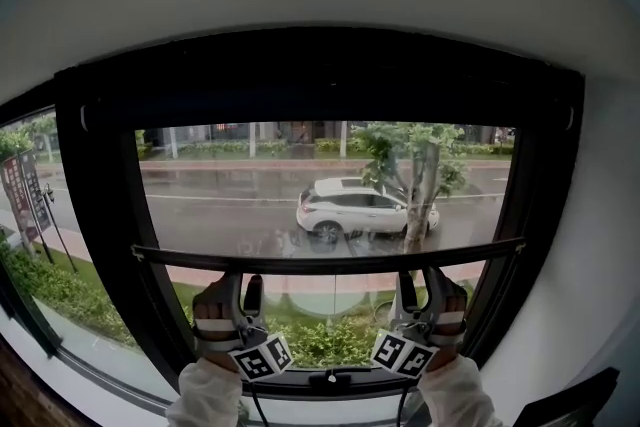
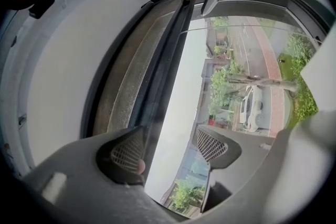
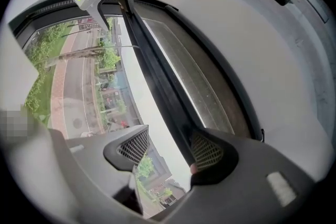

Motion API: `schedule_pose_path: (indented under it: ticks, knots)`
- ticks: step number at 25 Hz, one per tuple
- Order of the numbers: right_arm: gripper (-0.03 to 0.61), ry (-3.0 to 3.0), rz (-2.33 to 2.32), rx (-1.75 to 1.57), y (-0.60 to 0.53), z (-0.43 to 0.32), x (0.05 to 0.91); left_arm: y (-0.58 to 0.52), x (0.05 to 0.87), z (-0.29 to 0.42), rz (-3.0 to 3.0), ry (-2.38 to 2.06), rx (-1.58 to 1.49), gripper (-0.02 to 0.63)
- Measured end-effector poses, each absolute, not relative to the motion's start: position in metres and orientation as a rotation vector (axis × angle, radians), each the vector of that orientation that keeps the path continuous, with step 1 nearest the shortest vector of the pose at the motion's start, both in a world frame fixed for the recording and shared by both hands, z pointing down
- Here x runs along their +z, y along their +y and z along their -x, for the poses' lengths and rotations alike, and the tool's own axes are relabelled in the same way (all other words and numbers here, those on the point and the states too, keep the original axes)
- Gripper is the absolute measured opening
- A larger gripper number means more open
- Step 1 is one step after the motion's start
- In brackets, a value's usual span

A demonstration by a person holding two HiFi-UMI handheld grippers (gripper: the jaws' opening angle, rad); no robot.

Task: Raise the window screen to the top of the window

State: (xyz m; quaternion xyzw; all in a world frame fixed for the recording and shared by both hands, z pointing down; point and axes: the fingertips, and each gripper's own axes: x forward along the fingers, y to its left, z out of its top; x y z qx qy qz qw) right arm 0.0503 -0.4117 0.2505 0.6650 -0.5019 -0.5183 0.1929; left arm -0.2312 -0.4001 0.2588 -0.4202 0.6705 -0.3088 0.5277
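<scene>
The window screen's dark bottom bar [image 1: 330, 263] runs level across the window, a little above the lower frame, with grey mesh [image 1: 250, 185] stretched above it. My left gripper [image 1: 232, 283] and right gripper [image 1: 428, 280] point upward from below and straddle the bar near its two ends. In the left gripper view the bar [image 2: 168, 60] lies against the left pad [image 2: 126, 152] of my left gripper [image 2: 169, 147], and the other pad stands clear with sky between. My right gripper [image 3: 169, 148] mirrors this: the bar [image 3: 152, 65] touches only the right pad [image 3: 207, 152].
A black window frame [image 1: 100, 215] surrounds the glass, with a dark housing [image 1: 320, 75] across the top and a latch [image 1: 335, 377] on the lower rail. White wall [image 1: 600, 245] flanks the right side. Outside are a white car [image 1: 360, 207], a tree and a wet street.
</scene>
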Motion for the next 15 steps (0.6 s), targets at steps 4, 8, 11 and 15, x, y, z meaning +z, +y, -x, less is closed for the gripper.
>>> schedule_pose_path:
  ticks: [4,8,11,15]
  knots:
    - [0.245,-1.414,-1.883,-1.467,-0.415,-0.048,0.231,-0.403,0.239,0.232,1.016,1.619,-0.699,0.322]
    - [0.247,-1.388,-1.887,-1.486,-0.415,-0.049,0.223,-0.403,0.23,0.232,1.009,1.619,-0.685,0.322]
    - [0.245,-1.397,-1.899,-1.488,-0.417,-0.048,0.213,-0.404,0.22,0.232,1.004,1.624,-0.672,0.322]
    - [0.241,-1.397,-1.903,-1.486,-0.417,-0.049,0.211,-0.404,0.218,0.232,0.983,1.617,-0.675,0.322]
